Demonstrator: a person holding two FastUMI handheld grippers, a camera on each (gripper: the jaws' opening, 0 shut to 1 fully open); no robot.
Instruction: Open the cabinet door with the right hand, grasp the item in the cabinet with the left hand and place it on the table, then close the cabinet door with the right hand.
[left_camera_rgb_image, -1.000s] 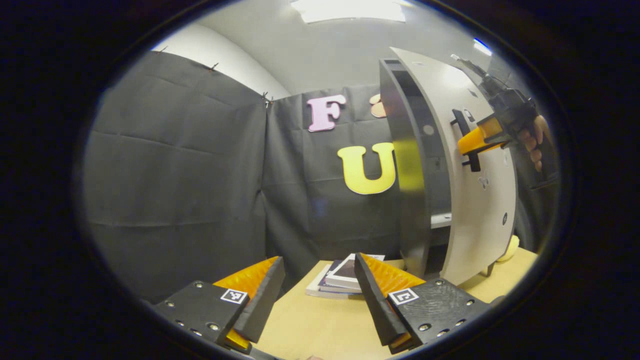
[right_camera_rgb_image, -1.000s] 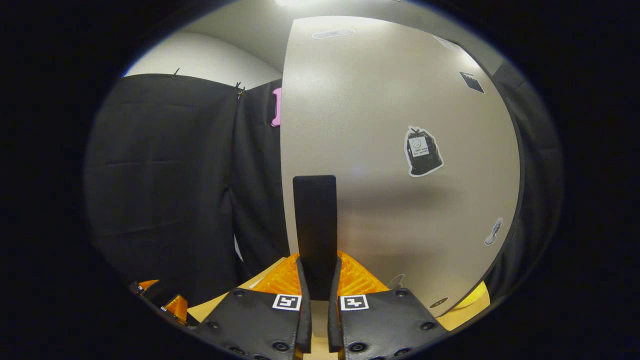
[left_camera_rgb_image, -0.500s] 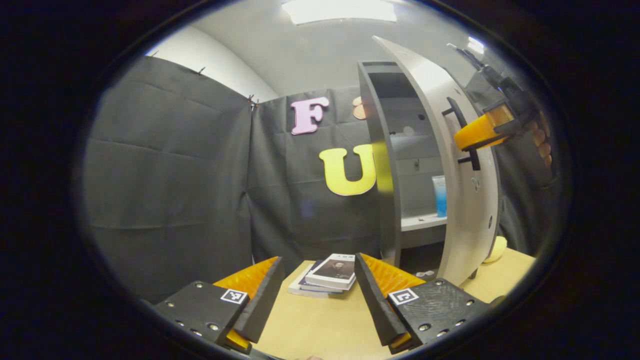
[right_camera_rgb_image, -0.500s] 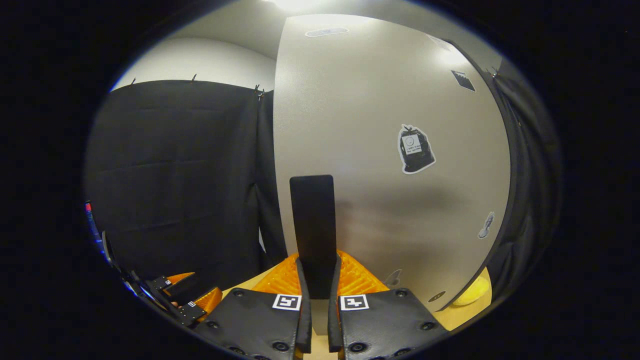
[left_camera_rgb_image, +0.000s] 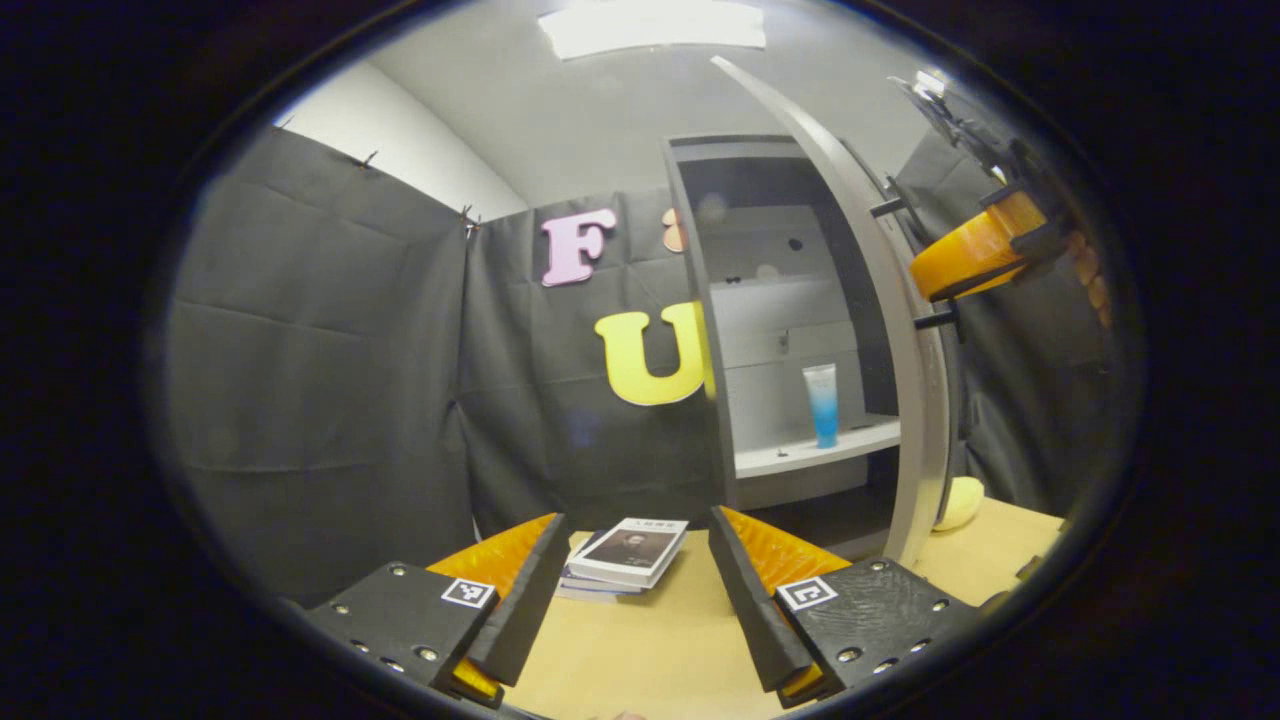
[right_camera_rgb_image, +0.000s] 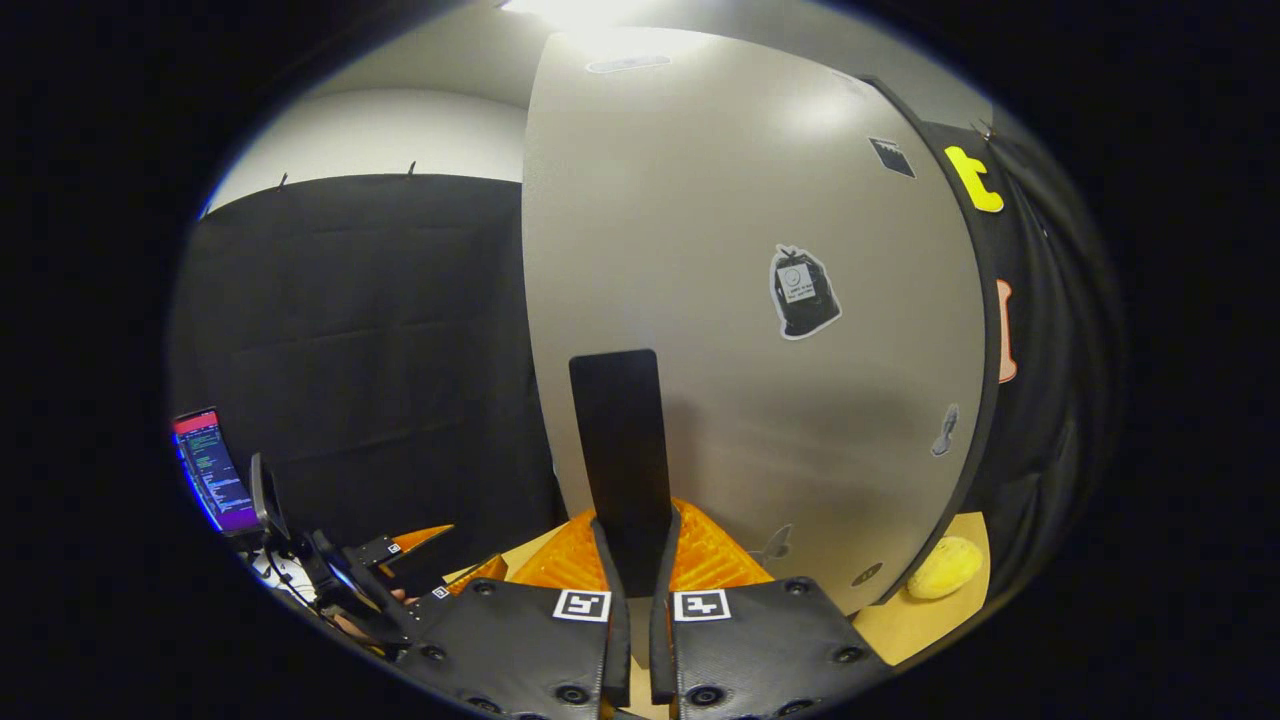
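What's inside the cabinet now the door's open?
A blue-and-white tube stands upright on the white shelf in the cabinet. The compartment below is dark, and the door covers the right side.

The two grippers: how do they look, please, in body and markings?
The left gripper has black plate bodies with round screws and a small square black-and-white marker on each side; its fingers are wedge-shaped with ribbed inner faces. The right gripper looks alike.
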